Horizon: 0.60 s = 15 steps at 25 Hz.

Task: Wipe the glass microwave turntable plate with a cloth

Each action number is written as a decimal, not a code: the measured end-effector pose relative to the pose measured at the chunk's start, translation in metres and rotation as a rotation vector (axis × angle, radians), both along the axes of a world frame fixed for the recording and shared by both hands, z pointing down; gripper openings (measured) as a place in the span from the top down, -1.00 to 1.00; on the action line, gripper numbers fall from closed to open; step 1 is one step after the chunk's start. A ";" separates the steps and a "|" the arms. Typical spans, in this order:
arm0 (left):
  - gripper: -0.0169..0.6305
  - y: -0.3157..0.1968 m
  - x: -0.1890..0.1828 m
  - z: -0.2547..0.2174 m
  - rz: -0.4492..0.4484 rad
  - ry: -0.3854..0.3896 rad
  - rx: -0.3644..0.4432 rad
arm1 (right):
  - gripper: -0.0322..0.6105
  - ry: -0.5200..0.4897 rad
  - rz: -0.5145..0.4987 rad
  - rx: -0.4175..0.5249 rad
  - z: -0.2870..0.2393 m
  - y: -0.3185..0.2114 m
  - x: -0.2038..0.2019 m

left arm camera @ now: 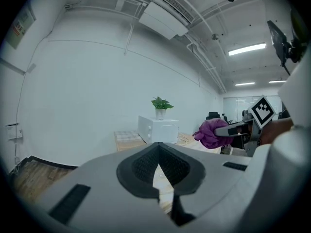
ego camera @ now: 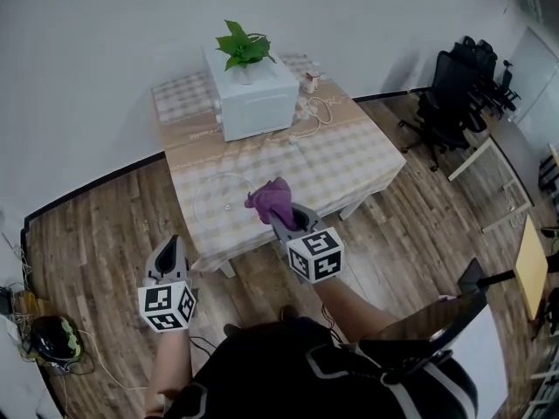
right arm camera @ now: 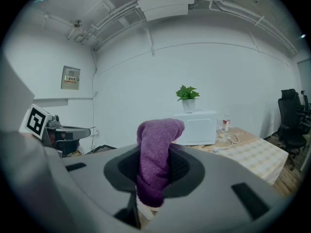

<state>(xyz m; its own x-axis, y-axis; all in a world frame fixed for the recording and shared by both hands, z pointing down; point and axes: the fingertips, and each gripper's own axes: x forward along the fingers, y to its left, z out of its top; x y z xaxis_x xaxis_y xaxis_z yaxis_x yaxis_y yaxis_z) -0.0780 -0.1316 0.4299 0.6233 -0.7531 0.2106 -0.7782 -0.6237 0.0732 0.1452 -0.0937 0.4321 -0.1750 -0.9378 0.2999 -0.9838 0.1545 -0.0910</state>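
Note:
The clear glass turntable plate (ego camera: pixel 217 201) lies flat on the near left part of the checked table (ego camera: pixel 349 160). A purple cloth (ego camera: pixel 272 201) is bunched in my right gripper (ego camera: pixel 281 217), which is shut on it and held at the plate's right edge, above the table's front. From the right gripper view the cloth (right arm camera: pixel 155 159) stands up between the jaws of the right gripper (right arm camera: pixel 153 181). My left gripper (ego camera: pixel 168 245) hangs off the table's near left corner, over the floor, shut and empty. Its shut tips (left arm camera: pixel 158 171) point toward the table, with the cloth (left arm camera: pixel 210 132) off to their right.
A white microwave (ego camera: pixel 251 99) with a potted plant (ego camera: pixel 242 45) on top stands at the table's far side. Beside it are a small bottle (ego camera: pixel 310 82) and a white cable (ego camera: pixel 320 110). Black office chairs (ego camera: pixel 454 94) stand far right. A bag (ego camera: pixel 54 339) lies on the wooden floor at left.

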 end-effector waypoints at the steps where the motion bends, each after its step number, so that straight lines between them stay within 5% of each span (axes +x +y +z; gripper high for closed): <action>1: 0.94 0.002 0.005 -0.001 0.001 -0.001 -0.002 | 0.61 0.000 -0.007 0.008 -0.004 0.002 0.001; 15: 0.94 0.005 0.031 0.000 -0.043 -0.042 0.012 | 0.61 -0.004 -0.075 0.043 -0.010 0.001 0.016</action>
<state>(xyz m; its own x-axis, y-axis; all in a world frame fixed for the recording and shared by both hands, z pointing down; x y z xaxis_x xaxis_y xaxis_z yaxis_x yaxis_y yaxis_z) -0.0466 -0.1267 0.4298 0.5812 -0.7817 0.2263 -0.8066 -0.5902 0.0327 0.1615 -0.0928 0.4221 -0.2459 -0.9340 0.2593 -0.9691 0.2312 -0.0863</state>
